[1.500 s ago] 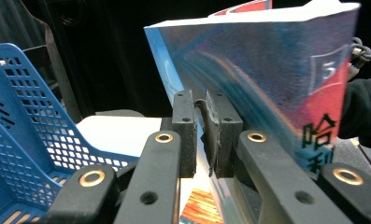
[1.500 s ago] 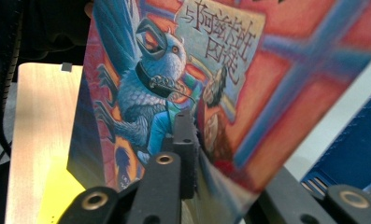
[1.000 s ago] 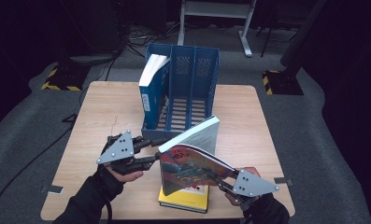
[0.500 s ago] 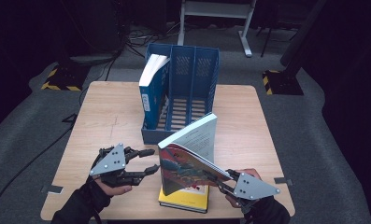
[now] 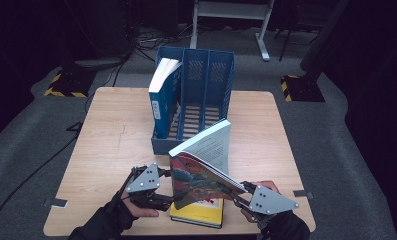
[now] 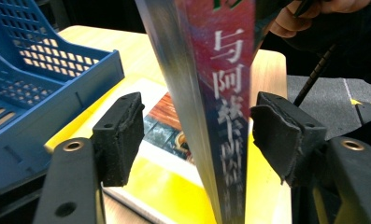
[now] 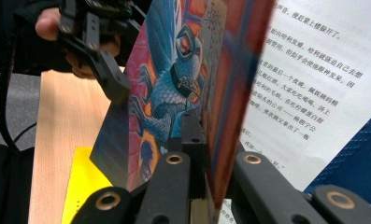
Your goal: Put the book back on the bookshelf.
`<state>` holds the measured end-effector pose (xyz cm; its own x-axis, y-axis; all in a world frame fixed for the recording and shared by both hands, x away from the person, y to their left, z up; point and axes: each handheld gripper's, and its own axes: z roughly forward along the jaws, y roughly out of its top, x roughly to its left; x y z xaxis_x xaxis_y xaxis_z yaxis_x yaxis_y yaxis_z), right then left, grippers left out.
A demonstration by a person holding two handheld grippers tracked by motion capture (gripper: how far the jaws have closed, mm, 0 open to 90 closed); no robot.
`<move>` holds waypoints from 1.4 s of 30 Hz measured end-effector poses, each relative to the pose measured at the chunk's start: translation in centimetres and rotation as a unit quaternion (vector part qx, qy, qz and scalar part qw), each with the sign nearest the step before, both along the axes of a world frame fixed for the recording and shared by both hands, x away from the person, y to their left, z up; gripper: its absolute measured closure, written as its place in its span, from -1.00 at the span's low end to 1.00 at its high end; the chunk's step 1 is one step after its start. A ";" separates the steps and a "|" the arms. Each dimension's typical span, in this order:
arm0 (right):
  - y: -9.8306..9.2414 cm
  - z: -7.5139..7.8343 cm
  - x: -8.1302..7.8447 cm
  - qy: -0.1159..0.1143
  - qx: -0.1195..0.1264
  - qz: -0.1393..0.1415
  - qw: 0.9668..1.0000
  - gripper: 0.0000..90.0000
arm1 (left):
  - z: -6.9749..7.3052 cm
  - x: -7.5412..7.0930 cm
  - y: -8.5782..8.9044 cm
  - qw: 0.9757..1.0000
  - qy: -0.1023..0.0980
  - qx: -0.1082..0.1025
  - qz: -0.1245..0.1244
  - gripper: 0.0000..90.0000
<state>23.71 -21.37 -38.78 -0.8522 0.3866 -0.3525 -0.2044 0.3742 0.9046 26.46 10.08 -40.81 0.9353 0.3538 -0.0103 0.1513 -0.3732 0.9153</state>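
Note:
A colourful paperback (image 5: 201, 167) hangs tilted above the table, partly fanned open. My right gripper (image 5: 232, 192) is shut on its lower right edge; in the right gripper view the jaws (image 7: 211, 154) pinch the cover (image 7: 169, 93). My left gripper (image 5: 170, 201) sits at the book's lower left corner. Its jaws have just been opening. In the left gripper view the spine (image 6: 220, 107) stands between the pads (image 6: 120, 135), which do not touch it. Under the raised book a yellow book (image 5: 198, 216) lies flat on the table.
A blue file rack (image 5: 206, 75) stands at the middle back of the wooden table (image 5: 111, 135), with a blue book (image 5: 161, 100) upright in its left slot. The rack's front wall (image 6: 57, 88) is close beside the left gripper. Dark floor and cables surround the table.
My left gripper has sunk toward the table's near edge and shifted right to the book's lower corner, its jaws wider. The right gripper and the raised book have kept still.

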 end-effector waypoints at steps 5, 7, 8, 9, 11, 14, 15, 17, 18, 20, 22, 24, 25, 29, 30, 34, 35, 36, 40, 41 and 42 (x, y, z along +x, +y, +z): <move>0.0 0.0 0.0 -0.002 0.000 -0.001 1.000 0.93 | -0.2 0.7 -1.1 1.000 -0.008 -0.008 0.000 0.02; 0.0 0.0 0.0 -0.002 0.001 -0.003 1.000 0.93 | -0.1 1.0 -1.4 1.000 -0.016 -0.011 -0.006 0.14; 0.0 0.0 0.0 -0.003 0.001 -0.004 1.000 0.92 | 0.0 1.1 -1.5 1.000 -0.018 -0.015 -0.006 0.14; 0.0 0.0 0.0 -0.004 0.000 -0.005 1.000 0.92 | 0.0 1.1 -1.6 1.000 -0.018 -0.016 -0.008 0.17; -0.1 -0.1 0.1 -0.006 0.001 -0.010 1.000 0.90 | 0.1 1.1 -1.9 0.999 -0.032 -0.012 -0.005 0.20; -0.2 -0.1 0.2 -0.008 0.000 -0.022 1.000 0.85 | 0.3 1.1 -2.0 0.999 -0.051 -0.003 0.000 0.31; -0.3 -0.1 0.3 -0.009 -0.001 -0.027 1.000 0.84 | 0.3 1.2 -2.0 0.999 -0.054 -0.004 0.003 0.37; -0.7 -0.1 0.5 -0.005 0.005 -0.034 0.999 0.81 | 0.3 1.5 -1.9 0.999 -0.048 -0.013 -0.006 0.44; -0.8 -0.1 0.6 -0.003 0.006 -0.037 0.999 0.80 | 0.3 1.5 -1.9 0.999 -0.052 -0.010 -0.007 0.45; -0.9 -0.1 0.6 -0.002 0.006 -0.041 0.999 0.79 | 0.4 1.4 -1.9 0.998 -0.056 -0.007 -0.008 0.48; -1.1 -0.2 0.7 -0.002 0.005 -0.045 0.999 0.77 | 0.6 1.5 -1.9 0.998 -0.066 0.000 -0.015 0.51; -1.2 -0.2 0.8 -0.003 0.006 -0.053 0.999 0.73 | 0.7 1.7 -2.0 0.997 -0.072 -0.003 -0.014 0.54; -1.3 -0.2 0.8 -0.002 0.008 -0.057 0.998 0.72 | 0.7 1.8 -2.0 0.997 -0.072 -0.005 -0.015 0.56; -1.9 0.0 1.0 -0.007 0.015 -0.075 0.997 0.66 | 0.7 2.1 -1.8 0.997 -0.075 -0.007 -0.017 0.61; -2.0 0.1 1.1 -0.006 0.019 -0.079 0.997 0.63 | 0.7 2.2 -1.7 0.997 -0.075 -0.008 -0.020 0.62; -3.1 0.4 1.5 -0.005 0.040 -0.116 0.992 0.52 | 0.7 2.1 -1.3 0.996 -0.081 -0.006 -0.035 0.64; -3.3 0.4 1.6 -0.003 0.044 -0.120 0.992 0.48 | 0.7 2.0 -1.3 0.996 -0.081 -0.006 -0.037 0.64; -3.4 0.4 1.7 -0.002 0.046 -0.125 0.991 0.42 | 0.7 2.1 -1.2 0.996 -0.078 -0.007 -0.042 0.64; -3.0 0.2 2.2 0.015 0.051 -0.134 0.990 0.14 | 0.6 2.1 -1.0 0.996 -0.070 -0.014 -0.051 0.64; -2.7 0.1 2.4 0.020 0.047 -0.132 0.990 0.09 | 0.6 2.1 -0.9 0.996 -0.068 -0.015 -0.053 0.64; -2.6 0.0 2.5 0.023 0.044 -0.129 0.990 0.05 | 0.5 2.2 -0.9 0.996 -0.066 -0.018 -0.054 0.64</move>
